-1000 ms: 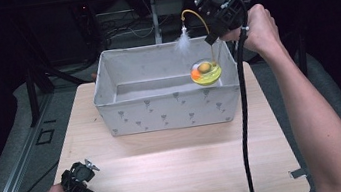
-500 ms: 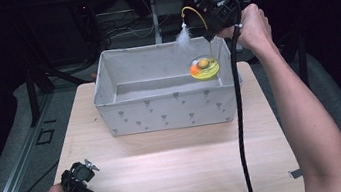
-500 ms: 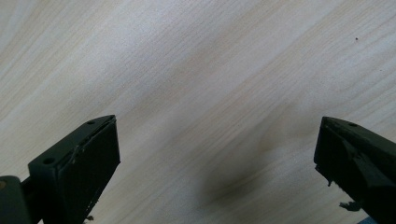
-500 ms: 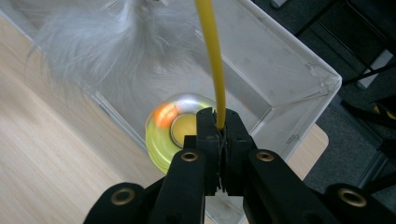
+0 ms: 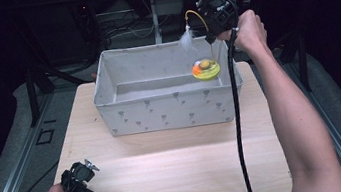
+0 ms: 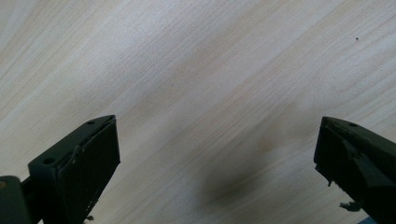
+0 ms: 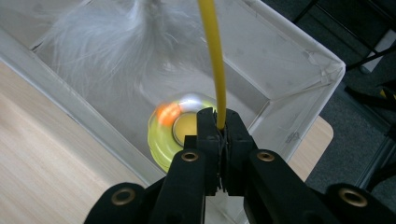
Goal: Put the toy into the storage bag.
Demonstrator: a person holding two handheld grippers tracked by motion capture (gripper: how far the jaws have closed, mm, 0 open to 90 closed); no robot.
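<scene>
One fabric bin point(image 5: 170, 108), one feather toy point(image 5: 205, 69), two hand-held grippers and one wooden table point(image 5: 167, 162).

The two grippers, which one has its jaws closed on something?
The right gripper, up over the fabric bin: its jaws pinch the yellow wand of a feather toy. The left gripper sits open above bare table.

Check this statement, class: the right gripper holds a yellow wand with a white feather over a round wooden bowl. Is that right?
Not quite. The right gripper holds the yellow wand with its white feather over a grey fabric bin, rectangular, as the high view shows.
</scene>
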